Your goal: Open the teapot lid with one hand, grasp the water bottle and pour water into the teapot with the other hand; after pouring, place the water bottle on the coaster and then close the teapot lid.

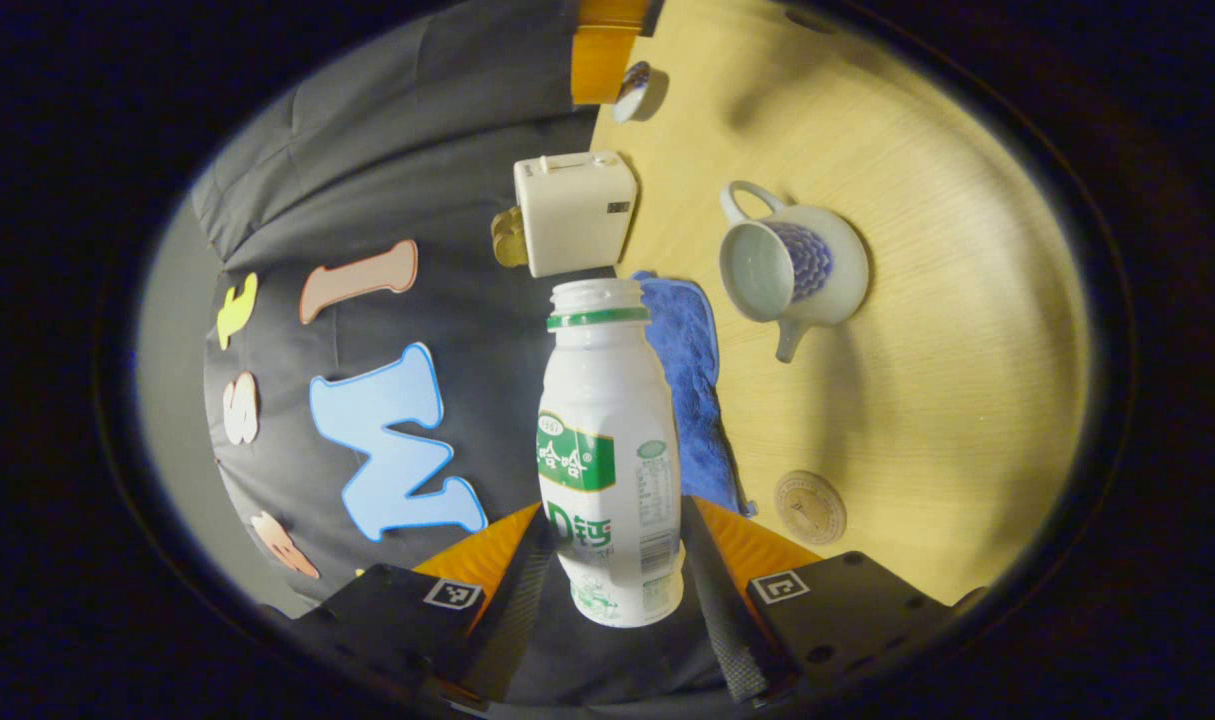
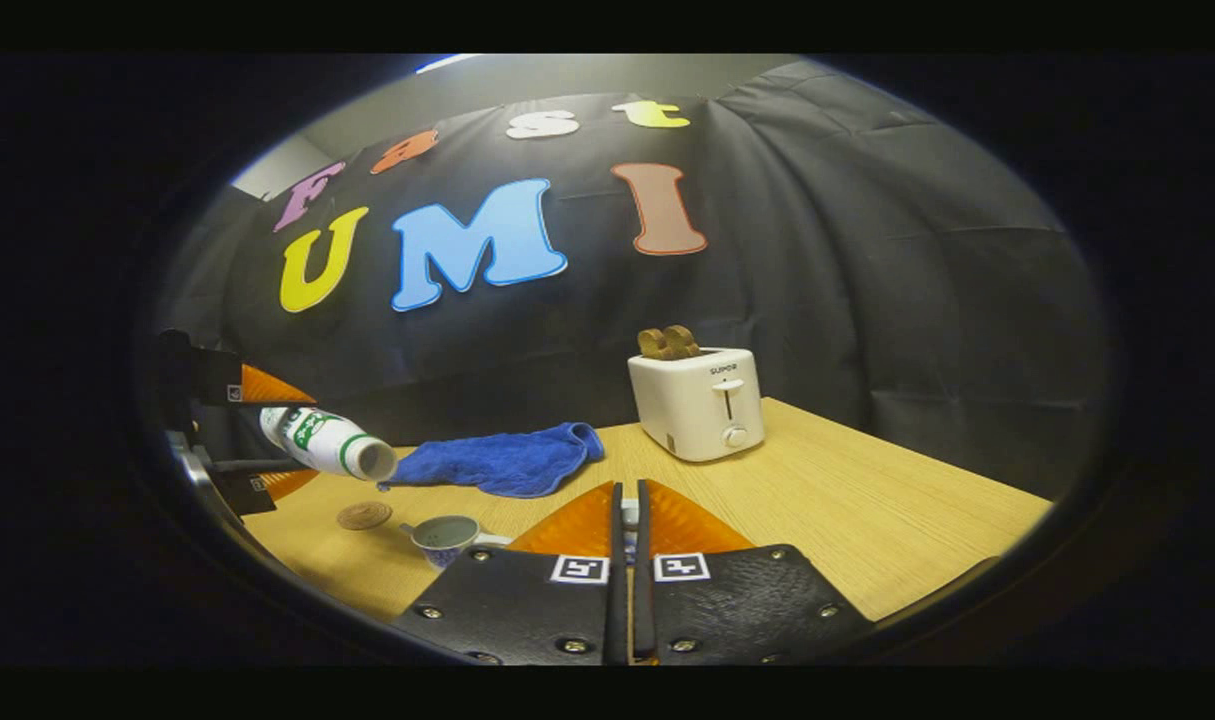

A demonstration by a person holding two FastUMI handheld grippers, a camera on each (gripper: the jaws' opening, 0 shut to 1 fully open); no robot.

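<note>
Sizing up the table: light wooden tabletop (image 1: 947, 330), lots of bare room on the side away from the wall, near edge close under the right gripper.
Toaster: boxy white toaster (image 2: 697, 405) at the back, well apart from the pot, no bother.
Cloth: rumpled blue towel (image 2: 502, 462) just behind the pour zone, soft, could snag a low swing.
Bottle: white plastic water bottle with green label (image 1: 607, 430), uncapped, up in the air and tipped about level, mouth toward the pot. Light, thin-walled and slick, I'd guess; squeeze mid-body, not hard.
Left gripper (image 1: 612, 515): fingers partway apart, both pressed on the bottle's lower body.
Teapot: small pale ceramic teapot with blue pattern (image 1: 797, 270), lid off, mouth open. Fragile, and tippy if bumped.
Coaster: round woven coaster (image 1: 810, 507), bare, near the pot.
Right gripper (image 2: 627, 495): fingers nearly together, something small and pale between the tips; can't tell if it's the lid.
Stage: no stream visible, so it fits just before or just after pouring.
</note>
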